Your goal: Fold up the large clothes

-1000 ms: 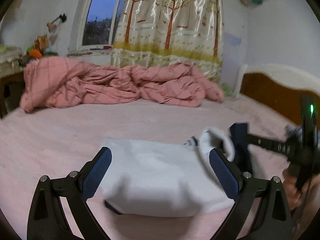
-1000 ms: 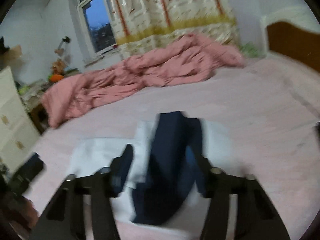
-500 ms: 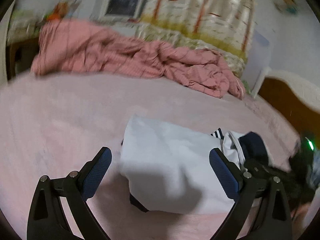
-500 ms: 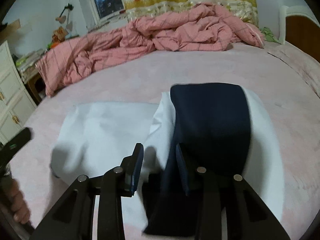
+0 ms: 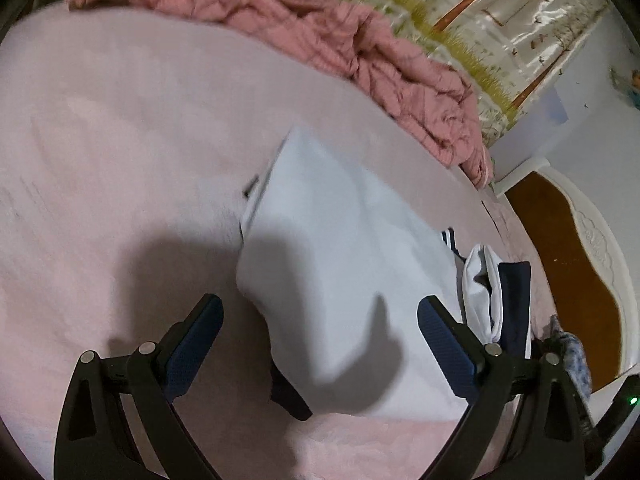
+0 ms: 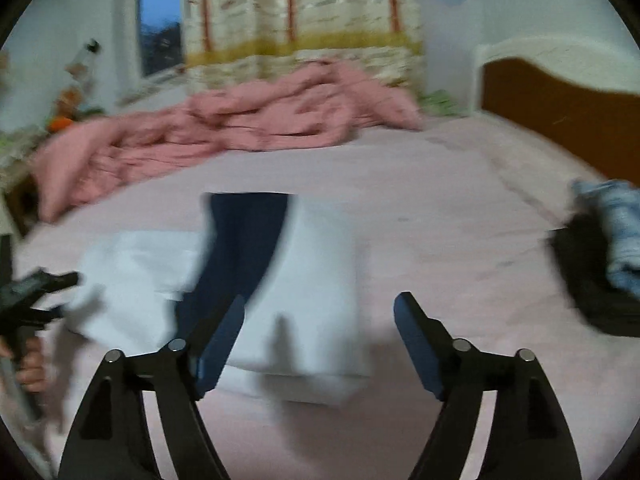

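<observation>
A half-folded white garment with a navy panel lies on the pink bed, just ahead of both grippers; the right gripper has just been opening, nothing between its fingers, and the left gripper gapes empty, nearer its long edge.

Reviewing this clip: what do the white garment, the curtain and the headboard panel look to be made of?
White garment: soft matte cloth, likely knit cotton; it drapes and folds with no shine. Curtain: glossy, satin-like synthetic, judging by the bright highlights along its folds across the tree print. Headboard panel: smooth brown wood or veneer in a white carved frame; which one cannot be told.
</observation>
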Demonstrator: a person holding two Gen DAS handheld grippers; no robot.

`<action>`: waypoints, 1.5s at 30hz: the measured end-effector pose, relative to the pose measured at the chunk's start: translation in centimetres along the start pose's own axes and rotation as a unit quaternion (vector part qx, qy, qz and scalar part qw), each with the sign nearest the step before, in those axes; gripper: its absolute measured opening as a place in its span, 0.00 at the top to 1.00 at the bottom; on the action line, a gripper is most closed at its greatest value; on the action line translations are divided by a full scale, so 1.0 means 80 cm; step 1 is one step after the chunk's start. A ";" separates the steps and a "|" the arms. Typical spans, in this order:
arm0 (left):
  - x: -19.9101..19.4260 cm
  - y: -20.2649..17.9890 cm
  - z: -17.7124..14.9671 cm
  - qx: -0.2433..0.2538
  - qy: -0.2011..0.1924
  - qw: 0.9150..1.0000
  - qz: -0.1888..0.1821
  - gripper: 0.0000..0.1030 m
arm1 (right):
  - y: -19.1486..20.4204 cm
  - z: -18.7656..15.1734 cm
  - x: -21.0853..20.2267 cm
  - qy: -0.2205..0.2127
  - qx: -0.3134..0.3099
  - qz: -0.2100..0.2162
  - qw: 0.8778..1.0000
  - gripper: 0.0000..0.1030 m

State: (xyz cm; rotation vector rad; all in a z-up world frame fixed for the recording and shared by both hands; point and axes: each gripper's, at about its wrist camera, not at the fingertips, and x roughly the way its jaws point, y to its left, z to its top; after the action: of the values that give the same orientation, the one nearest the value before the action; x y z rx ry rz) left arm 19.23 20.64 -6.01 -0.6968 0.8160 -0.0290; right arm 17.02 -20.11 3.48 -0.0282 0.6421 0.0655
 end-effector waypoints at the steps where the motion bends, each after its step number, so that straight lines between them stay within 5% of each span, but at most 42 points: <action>1: 0.006 0.002 -0.003 -0.009 0.012 1.000 -0.008 0.06 | -0.003 -0.003 0.000 0.001 -0.005 -0.004 1.000 0.12; 14: 0.019 -0.011 -0.013 0.047 0.005 0.999 0.008 0.05 | -0.022 -0.022 0.005 0.002 0.012 -0.028 1.000 0.10; 20: 0.027 -0.024 -0.022 0.092 -0.006 0.995 0.037 0.05 | -0.023 -0.053 0.009 -0.088 0.002 -0.077 0.993 0.10; 21: 0.028 -0.027 -0.024 0.100 -0.007 0.994 0.044 0.09 | -0.023 -0.059 0.012 -0.093 0.002 -0.077 0.993 0.10; 23: 0.030 -0.036 -0.029 0.118 -0.006 0.992 0.051 0.48 | -0.024 -0.062 0.016 -0.087 0.004 -0.062 0.994 0.10; 26: 0.017 -0.056 -0.036 0.156 -0.035 0.985 0.059 0.80 | -0.019 -0.064 0.012 -0.102 -0.005 -0.053 0.993 0.10; 33: -0.035 -0.112 -0.032 0.182 -0.124 0.975 0.014 0.88 | -0.010 -0.065 0.021 -0.091 -0.020 -0.062 0.994 0.10; 37: -0.062 -0.193 -0.042 0.243 -0.146 0.958 -0.033 0.89 | -0.013 -0.065 0.018 -0.096 -0.010 -0.066 0.993 0.10; 41: -0.049 -0.278 -0.077 0.299 -0.127 0.941 -0.091 0.90 | -0.027 -0.058 0.003 -0.101 0.005 -0.069 0.992 0.10; 45: 0.016 -0.335 -0.137 0.335 -0.066 0.935 -0.096 0.90 | -0.069 -0.040 -0.022 -0.106 0.037 -0.101 0.989 0.10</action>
State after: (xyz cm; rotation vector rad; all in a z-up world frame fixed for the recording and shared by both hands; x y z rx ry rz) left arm 18.97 -6.74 3.48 -0.1232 0.5523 -0.4160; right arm 14.05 -25.83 2.01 -0.0140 0.4254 -0.1495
